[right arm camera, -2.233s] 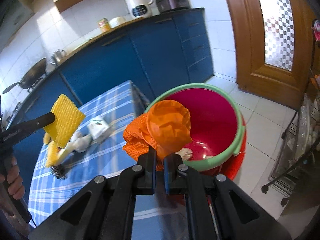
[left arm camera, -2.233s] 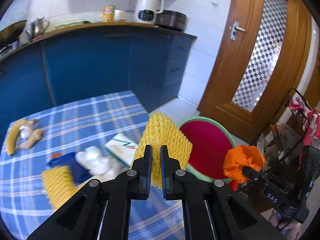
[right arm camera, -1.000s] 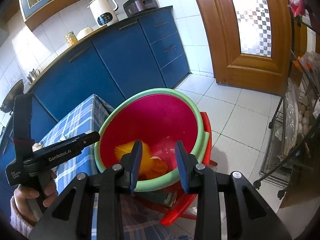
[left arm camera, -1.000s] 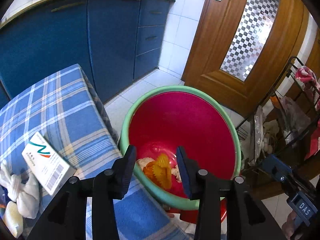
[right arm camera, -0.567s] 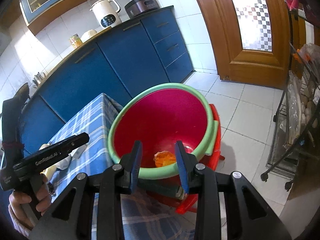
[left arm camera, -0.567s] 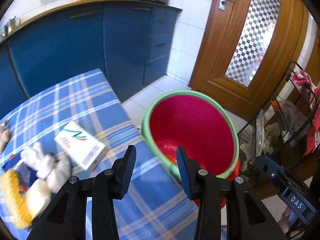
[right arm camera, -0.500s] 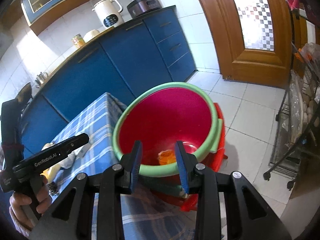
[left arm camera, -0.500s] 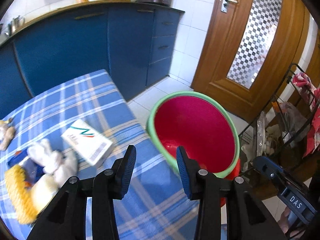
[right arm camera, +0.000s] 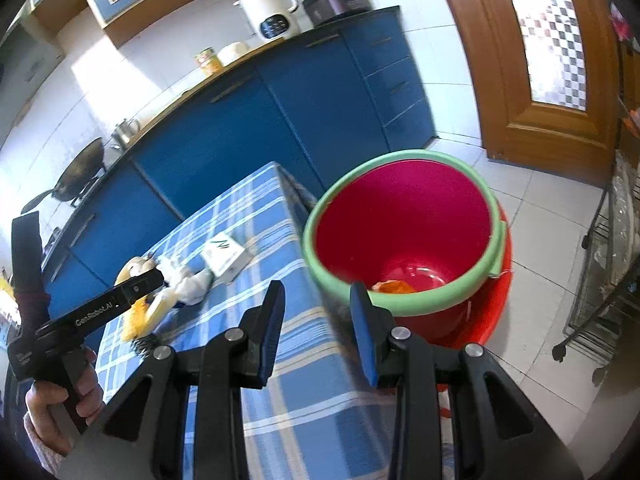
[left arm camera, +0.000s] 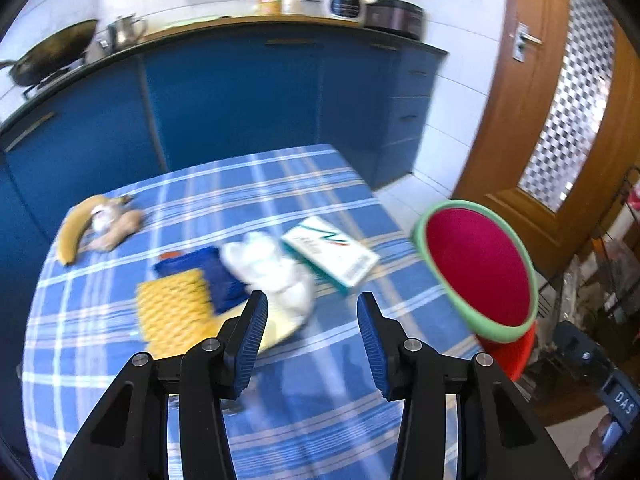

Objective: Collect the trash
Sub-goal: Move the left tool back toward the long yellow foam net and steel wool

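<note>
Both jaws gape empty: your left gripper (left arm camera: pixel 312 332), lettered "GenRobot.AI", over blurred trash (left arm camera: pixel 268 276); right gripper (right arm camera: pixel 316 320) near the bucket (right arm camera: pixel 400 308).

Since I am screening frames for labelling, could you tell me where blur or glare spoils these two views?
Left wrist view: motion blur smears the white crumpled tissue and the yellow foam net; the gripper itself stays sharp. Right wrist view: crisper, but sunlight washes out the white tiled wall, and fisheye bends the blue cabinets.

Table w/ blue checked cloth (left arm camera: pixel 280 184). On it: banana (left arm camera: pixel 74 226), yellow foam net (left arm camera: pixel 174 312), blue packet (left arm camera: pixel 224 276), white wad (left arm camera: pixel 276 276), small box (left arm camera: pixel 330 254). Bucket (right arm camera: pixel 404 160) on floor (right arm camera: pixel 532 216) beside table.
</note>
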A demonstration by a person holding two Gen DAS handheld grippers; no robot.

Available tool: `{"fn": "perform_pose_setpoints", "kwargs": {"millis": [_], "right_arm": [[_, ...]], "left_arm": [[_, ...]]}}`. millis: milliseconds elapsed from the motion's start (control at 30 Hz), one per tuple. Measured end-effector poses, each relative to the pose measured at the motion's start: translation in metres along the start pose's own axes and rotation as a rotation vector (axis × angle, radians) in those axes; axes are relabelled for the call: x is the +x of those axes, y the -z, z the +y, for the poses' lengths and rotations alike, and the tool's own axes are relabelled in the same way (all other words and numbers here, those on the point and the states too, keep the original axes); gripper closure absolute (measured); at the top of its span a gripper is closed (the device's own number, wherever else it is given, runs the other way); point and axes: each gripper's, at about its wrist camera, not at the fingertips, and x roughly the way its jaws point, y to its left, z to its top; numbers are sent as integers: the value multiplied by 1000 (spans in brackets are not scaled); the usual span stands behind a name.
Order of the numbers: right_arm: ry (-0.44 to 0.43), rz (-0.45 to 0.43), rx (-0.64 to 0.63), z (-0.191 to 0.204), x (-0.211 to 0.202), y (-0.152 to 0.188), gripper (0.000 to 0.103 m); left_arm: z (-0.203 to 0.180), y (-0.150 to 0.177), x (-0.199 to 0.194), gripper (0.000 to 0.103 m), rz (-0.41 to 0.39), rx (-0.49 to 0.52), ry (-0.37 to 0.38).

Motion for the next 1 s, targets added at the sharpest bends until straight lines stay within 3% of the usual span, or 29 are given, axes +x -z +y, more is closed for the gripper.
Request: {"fn": "perform_pose_setpoints", "kwargs": {"millis": [233,500,933,967,1000], "right_arm": [[-21,36,-35,22,5,9,67],[-40,88,-69,41,18,15,67],[-66,132,-111,66,43,20,67],[-67,138,-113,68,45,21,67],[-70,143,-118,70,48,22,67]], "left_arm": [[39,9,0,55,15,-63,-65],[56,20,10,55,48,-76,-117],[102,34,22,55,81,-186,-158],[106,35,23,57,88,-202,-152],[112,38,25,70,95,-226,-138]]}}
